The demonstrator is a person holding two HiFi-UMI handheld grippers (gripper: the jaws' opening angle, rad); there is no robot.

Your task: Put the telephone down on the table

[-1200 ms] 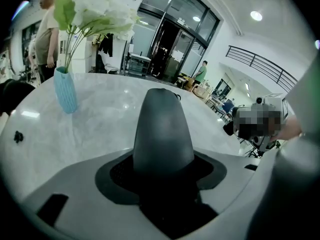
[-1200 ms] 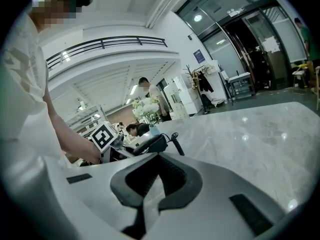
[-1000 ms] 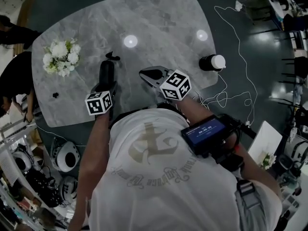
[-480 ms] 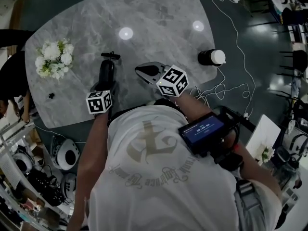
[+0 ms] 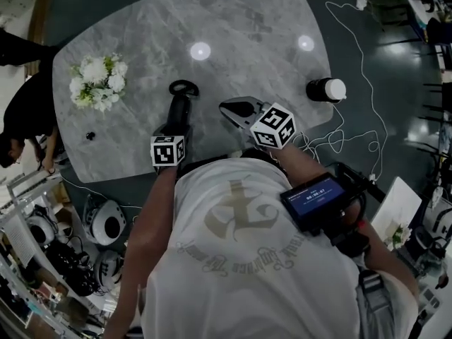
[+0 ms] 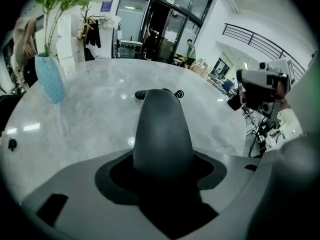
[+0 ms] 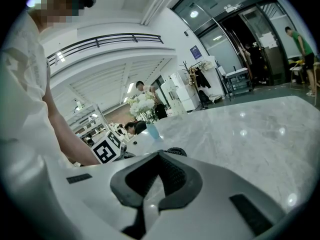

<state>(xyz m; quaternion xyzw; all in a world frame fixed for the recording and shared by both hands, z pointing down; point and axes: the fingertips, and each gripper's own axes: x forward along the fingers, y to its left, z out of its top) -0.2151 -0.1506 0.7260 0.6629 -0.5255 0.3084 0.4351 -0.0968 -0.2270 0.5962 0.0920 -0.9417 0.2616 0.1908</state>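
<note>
The telephone is a dark handset (image 5: 181, 99) with a curled cord at its far end. It is over the near part of the grey marble table (image 5: 247, 27). My left gripper (image 5: 174, 123) is shut on it. In the left gripper view the handset (image 6: 162, 126) fills the space between the jaws and points away over the table. I cannot tell whether it touches the tabletop. My right gripper (image 5: 234, 108) hovers just to the right of it, shut, with nothing between its pads (image 7: 172, 176).
White flowers (image 5: 99, 83) in a blue vase (image 6: 50, 79) stand at the table's left. A black cylinder with a white cap (image 5: 326, 89) lies at the right edge. A small dark object (image 5: 90, 135) sits near the left front edge. A white cable (image 5: 353, 119) trails on the floor.
My left gripper has moved slightly right with the handset, which now leans to the right. The right gripper has hardly moved.
</note>
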